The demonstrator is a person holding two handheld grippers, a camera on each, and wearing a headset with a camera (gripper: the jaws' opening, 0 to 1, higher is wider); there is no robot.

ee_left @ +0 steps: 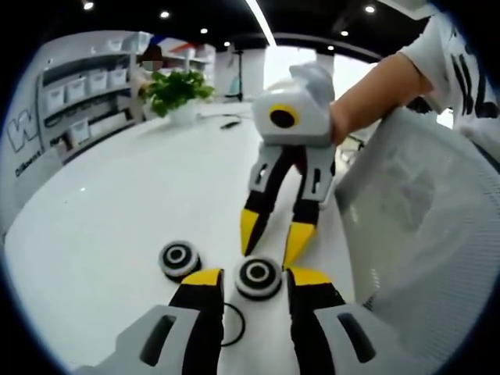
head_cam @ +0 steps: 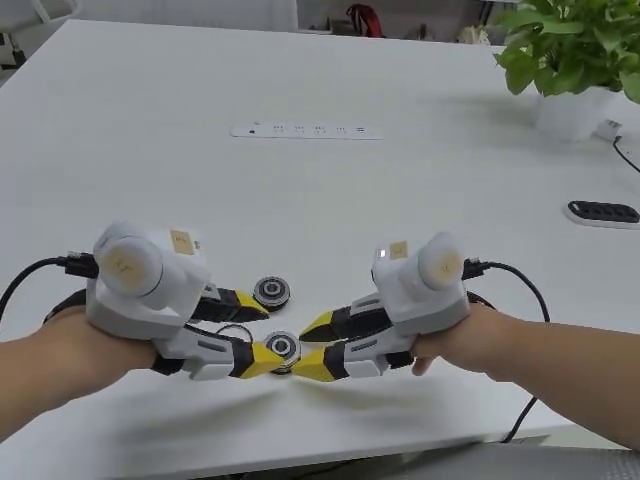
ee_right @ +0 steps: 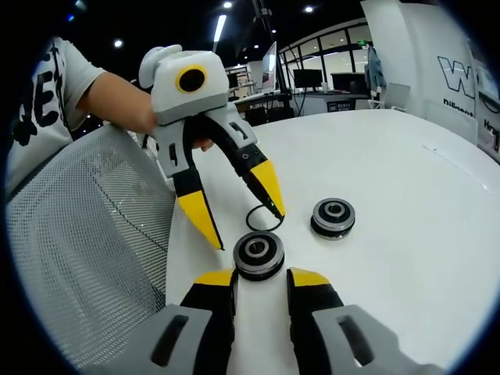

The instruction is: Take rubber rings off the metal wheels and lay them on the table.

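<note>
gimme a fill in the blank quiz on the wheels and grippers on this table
1. The left gripper and the right gripper both have their fingers ___.
2. One metal wheel sits between the two grippers; a second wheel lies nearer the ___ gripper.
3. A loose rubber ring lies on the ___ table.

Missing words: open; left; white

The nearer wheel (head_cam: 281,347) is bright metal with a dark matt rim. The table (head_cam: 330,210) is smooth and faintly glossy; the loose rubber ring (ee_right: 264,217) looks matt
</note>
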